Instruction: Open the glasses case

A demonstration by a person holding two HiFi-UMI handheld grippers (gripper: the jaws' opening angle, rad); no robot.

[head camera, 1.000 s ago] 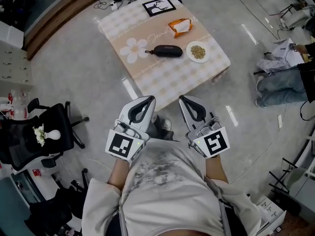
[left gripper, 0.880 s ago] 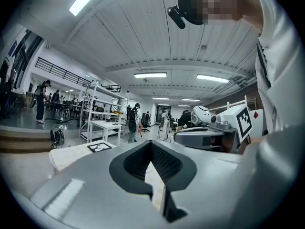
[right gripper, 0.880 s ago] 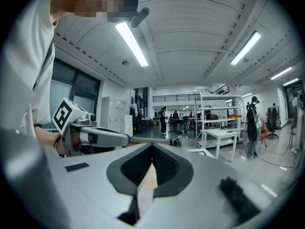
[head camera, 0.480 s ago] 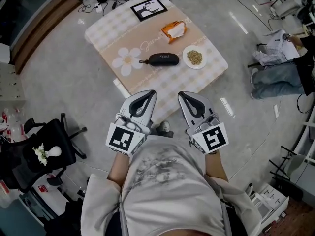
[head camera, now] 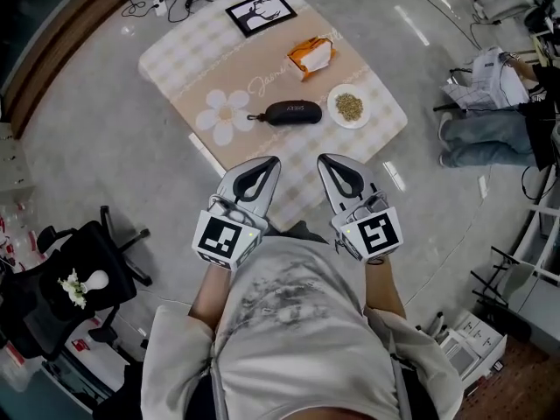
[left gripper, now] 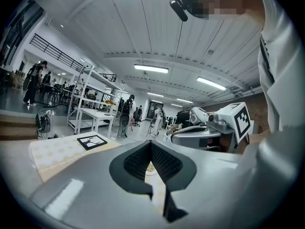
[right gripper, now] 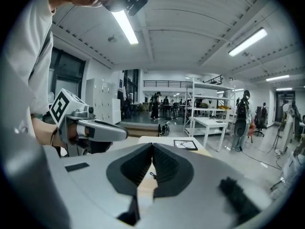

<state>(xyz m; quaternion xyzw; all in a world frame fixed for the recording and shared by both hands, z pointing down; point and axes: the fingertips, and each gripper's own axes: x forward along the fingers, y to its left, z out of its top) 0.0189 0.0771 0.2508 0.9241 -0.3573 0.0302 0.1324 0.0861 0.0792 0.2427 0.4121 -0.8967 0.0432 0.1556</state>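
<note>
A black glasses case (head camera: 293,112) lies shut on the low table (head camera: 175,55), with a short strap at its left end. Both grippers are held in front of the person's chest, near the table's front edge and well short of the case. My left gripper (head camera: 272,161) is shut with nothing between its tips. My right gripper (head camera: 324,159) is shut and empty too. In the left gripper view the jaw tips (left gripper: 150,142) meet; in the right gripper view the tips (right gripper: 152,145) meet with the table behind them.
On the checked tablecloth with a daisy print stand a white plate of seeds (head camera: 349,107), an orange snack bag (head camera: 313,54) and a framed picture (head camera: 261,10). A black office chair (head camera: 52,278) is at the left. A person (head camera: 494,134) sits on the floor at the right.
The table and the case have come closer and lower in the head view. Both grippers have moved forward toward the table's front edge, still shut.
</note>
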